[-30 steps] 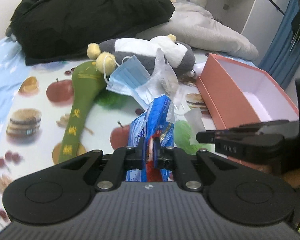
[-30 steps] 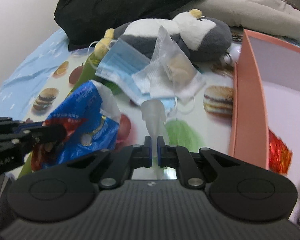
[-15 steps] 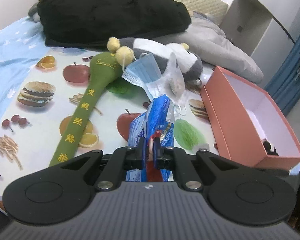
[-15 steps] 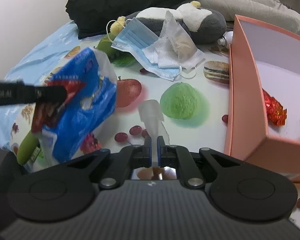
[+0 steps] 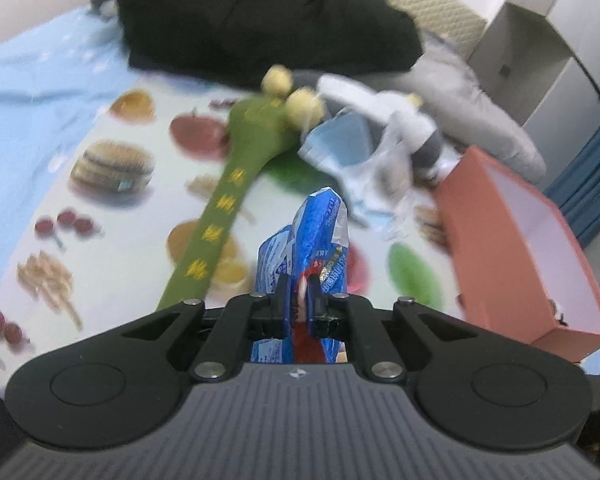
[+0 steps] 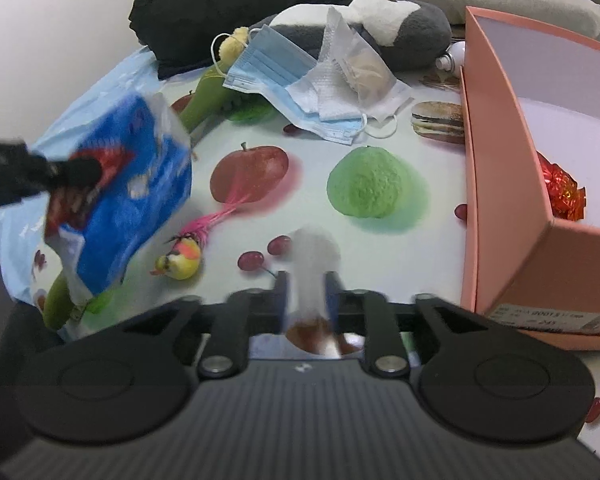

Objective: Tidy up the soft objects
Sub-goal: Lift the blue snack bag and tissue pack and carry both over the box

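Observation:
My left gripper (image 5: 300, 300) is shut on a blue plastic packet (image 5: 316, 236), which it holds up over the fruit-print sheet. In the right wrist view the same packet (image 6: 132, 184) hangs at the left from the left gripper's fingers (image 6: 60, 172). My right gripper (image 6: 306, 284) has its jaws opening, and a blurred, translucent white wrapper (image 6: 312, 256) stands loose between them. A blue face mask (image 6: 272, 64), a white sachet (image 6: 360, 72), a grey and white penguin plush (image 6: 404, 28) and a long green plush (image 5: 236, 200) lie further back.
A pink open box (image 6: 508, 160) stands at the right with a red foil sweet (image 6: 560, 192) inside. A small bird toy (image 6: 180, 260) with pink tail feathers lies on the sheet. A black garment (image 5: 260, 20) and a grey pillow (image 5: 472, 104) are piled at the back.
The right jaws have parted around the white wrapper. The left gripper has carried the blue packet to the left, away from the box, which uncovers the bird toy.

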A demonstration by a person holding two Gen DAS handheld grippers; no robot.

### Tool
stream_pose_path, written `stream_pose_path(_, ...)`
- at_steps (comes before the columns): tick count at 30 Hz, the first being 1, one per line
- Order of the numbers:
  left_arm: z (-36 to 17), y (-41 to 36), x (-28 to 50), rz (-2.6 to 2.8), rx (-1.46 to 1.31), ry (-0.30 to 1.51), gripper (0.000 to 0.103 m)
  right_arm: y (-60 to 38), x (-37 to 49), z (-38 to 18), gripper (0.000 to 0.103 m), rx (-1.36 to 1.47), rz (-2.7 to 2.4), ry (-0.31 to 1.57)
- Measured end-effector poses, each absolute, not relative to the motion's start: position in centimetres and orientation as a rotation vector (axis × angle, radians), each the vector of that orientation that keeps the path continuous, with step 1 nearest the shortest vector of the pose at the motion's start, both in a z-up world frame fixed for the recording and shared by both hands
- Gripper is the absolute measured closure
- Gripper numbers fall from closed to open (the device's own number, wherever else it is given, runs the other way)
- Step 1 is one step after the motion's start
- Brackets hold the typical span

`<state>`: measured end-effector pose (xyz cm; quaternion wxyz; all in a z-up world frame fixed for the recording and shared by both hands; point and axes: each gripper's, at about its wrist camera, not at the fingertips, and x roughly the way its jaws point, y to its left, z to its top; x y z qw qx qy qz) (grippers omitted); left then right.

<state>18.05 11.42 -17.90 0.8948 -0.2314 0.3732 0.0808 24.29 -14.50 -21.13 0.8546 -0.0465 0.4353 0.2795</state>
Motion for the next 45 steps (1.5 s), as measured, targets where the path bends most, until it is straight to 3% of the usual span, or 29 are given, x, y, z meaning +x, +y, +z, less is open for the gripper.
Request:
stream_pose_path(1, -18.5, 11.8, 18.0, 0.175, -0.485, 0.785, 0.093, -14.4, 24.2, -21.2, 0.056, -0.101, 0.581, 0.912)
stream_pose_path(3, -19.2, 12.3, 17.7, 0.169, -0.49, 0.786, 0.087, -14.3, 24.2, -21.5, 0.055, -0.108, 0.564, 0.906)
stream_pose_path(5, -19.6, 12.4, 17.6, 0.156, -0.479, 0.786, 0.061, -14.2, 24.3, -21.8, 0.055, -0.11, 0.552, 0.898)
stream_pose_path(7, -19.8, 12.0, 17.6, 0.16, -0.435, 0.79, 0.05, -14.0, 24.4, -22.3, 0.055, -0.108, 0.545, 0.901)
stream_pose_path(16, -21.0, 10.0, 17.3, 0.075, -0.408, 0.818, 0.05, -12.5, 23.8, -23.4, 0.057, -0.09, 0.614, 0.92)
stream_pose_path(18, -21.5, 9.6, 17.2, 0.08, -0.395, 0.832, 0.05, -12.1, 23.5, -23.7, 0.061, -0.097, 0.624, 0.925)
stream_pose_path(21, -22.1, 9.4, 17.0, 0.109, -0.394, 0.839, 0.05, -12.0, 23.5, -23.8, 0.076, -0.121, 0.596, 0.912)
stream_pose_path(25, -22.4, 9.3, 16.6, 0.128, -0.381, 0.835, 0.05, -12.3, 23.4, -23.6, 0.082, -0.121, 0.597, 0.911)
stream_pose_path(27, -22.5, 9.3, 16.5, 0.136, -0.377, 0.829, 0.057, -12.2, 23.3, -23.4, 0.083, -0.115, 0.59, 0.907)
stream_pose_path(29, -22.4, 9.2, 16.4, 0.139, -0.367, 0.83, 0.073, -12.3, 23.2, -23.1, 0.084, -0.106, 0.583, 0.904)
stream_pose_path(32, -21.9, 9.1, 16.3, 0.145, -0.35, 0.821, 0.085, -12.6, 23.1, -22.8, 0.084, -0.096, 0.57, 0.902)
stream_pose_path(45, -17.1, 9.8, 14.8, 0.162, -0.388, 0.737, 0.089, -14.6, 22.7, -18.0, 0.085, -0.023, 0.541, 0.822)
